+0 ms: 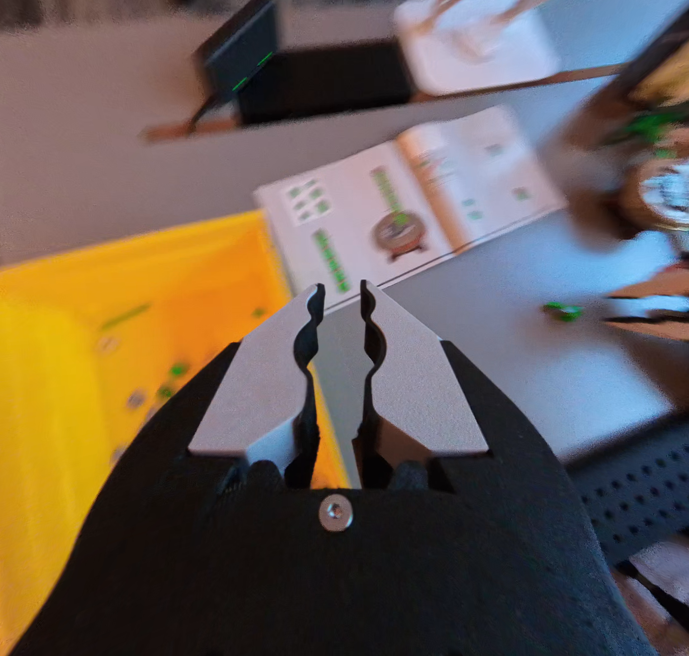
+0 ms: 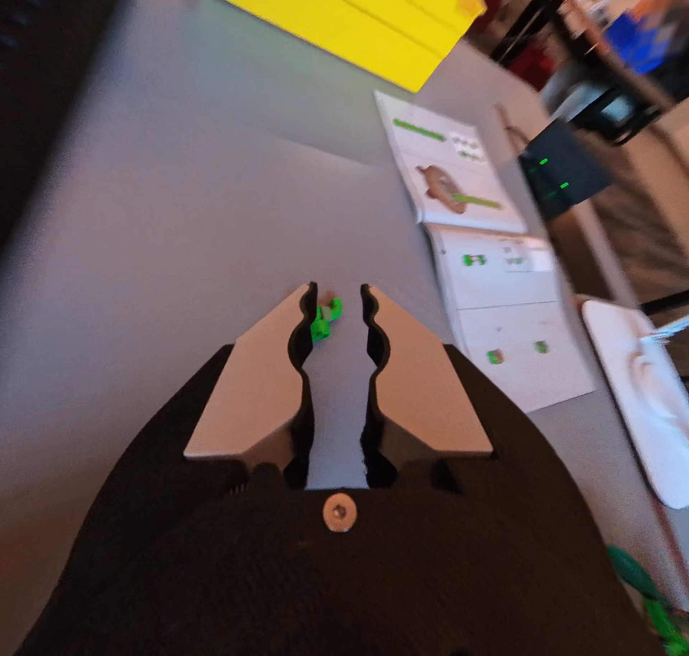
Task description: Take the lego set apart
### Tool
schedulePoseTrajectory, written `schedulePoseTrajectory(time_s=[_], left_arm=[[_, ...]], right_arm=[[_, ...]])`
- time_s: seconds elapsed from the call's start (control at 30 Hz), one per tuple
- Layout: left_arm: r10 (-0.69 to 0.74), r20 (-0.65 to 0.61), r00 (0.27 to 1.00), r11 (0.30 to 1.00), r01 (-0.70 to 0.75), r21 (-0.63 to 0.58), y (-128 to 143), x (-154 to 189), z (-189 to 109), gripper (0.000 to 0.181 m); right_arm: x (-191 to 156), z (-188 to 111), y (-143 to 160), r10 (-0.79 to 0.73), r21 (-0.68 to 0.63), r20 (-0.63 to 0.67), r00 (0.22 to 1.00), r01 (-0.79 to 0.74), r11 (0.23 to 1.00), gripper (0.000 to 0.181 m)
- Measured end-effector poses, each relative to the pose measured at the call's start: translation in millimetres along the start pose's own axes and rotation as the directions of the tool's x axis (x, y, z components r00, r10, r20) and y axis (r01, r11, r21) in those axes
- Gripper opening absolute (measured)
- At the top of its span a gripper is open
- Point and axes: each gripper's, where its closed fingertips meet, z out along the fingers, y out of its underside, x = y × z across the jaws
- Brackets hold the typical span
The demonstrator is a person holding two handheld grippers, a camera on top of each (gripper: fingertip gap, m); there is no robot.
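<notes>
A small green lego piece [image 2: 325, 319] lies on the grey table [image 2: 186, 228], just beyond my right gripper [image 2: 337, 285], close to its left finger. The right gripper is open and empty. My left gripper [image 1: 342, 287] is open and empty, held above the edge of a yellow bin [image 1: 149, 302] that has several small green and grey pieces in it. The same green piece shows on the table in the left wrist view [image 1: 563, 310]. A blurred brown and green lego build [image 1: 648, 175] is at the right edge of the left wrist view.
An open instruction booklet [image 1: 391, 205] lies on the table beside the bin; it also shows in the right wrist view [image 2: 484, 257]. A white tray [image 2: 641, 395] sits at the right. A black box with green lights [image 1: 246, 60] stands behind. A black perforated surface [image 1: 634, 496] is nearby. The grippers' ends are close to 35 cm from one another.
</notes>
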Motion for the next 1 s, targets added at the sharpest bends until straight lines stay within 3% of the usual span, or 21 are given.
schedulePoseTrajectory(time_s=[0.07, 0.13, 0.23, 0.3, 0.5, 0.6, 0.77, 0.9, 1.0], left_arm=[[0.124, -0.166, 0.978, 0.989, -0.108, 0.104, -25.5, 61.0, 3.2, 0.017], [0.236, -0.335, 0.912, 0.967, -0.187, 0.173, -36.2, 123.8, 7.7, 0.016], [0.323, -0.541, 0.777, 0.946, -0.274, 0.172, -25.4, 199.6, 23.9, 0.016], [0.326, -0.598, 0.732, 0.94, -0.317, 0.126, -12.1, 226.5, 44.5, 0.017], [0.215, -0.697, 0.684, 0.947, -0.32, -0.022, 18.2, 256.0, 93.5, 0.017], [0.163, -0.72, 0.674, 0.963, -0.267, -0.032, 14.7, 255.7, 101.3, 0.018], [0.149, -0.742, 0.653, 0.969, -0.246, -0.023, 13.6, 252.3, 105.2, 0.037], [0.051, -0.832, 0.553, 0.978, -0.197, -0.071, 18.2, 268.7, 99.1, 0.044], [0.04, -0.838, 0.544, 0.973, -0.213, -0.093, 24.0, 273.3, 102.0, 0.043]], right_arm=[[-6.7, 5.9, 10.8, 0.021, -0.047, 0.045, 0.999, -0.018, 0.999, 0.022], [-13.8, 11.9, 19.1, 0.038, -0.077, 0.083, 0.996, -0.032, 0.997, 0.022], [-18.2, 19.6, 31.9, 0.077, -0.135, 0.107, 0.991, -0.062, 0.989, 0.025], [-16.6, 22.8, 40.7, 0.091, -0.175, 0.097, 0.991, -0.073, 0.982, 0.027], [-11.6, 21.7, 44.6, 0.07, -0.215, 0.079, 0.994, -0.051, 0.975, 0.016], [2.8, 15.6, 28.8, -0.137, -0.185, -0.035, 0.99, 0.128, 0.974, 0.016], [21.2, -1.5, -16.2, -0.455, -0.158, -0.291, 0.841, 0.427, 0.89, 0.016], [35.0, -10.9, -26.0, -0.486, -0.186, -0.399, 0.778, 0.451, 0.873, 0.016], [43.7, -20.2, -32.5, -0.444, -0.145, -0.458, 0.77, 0.428, 0.892, 0.016]])
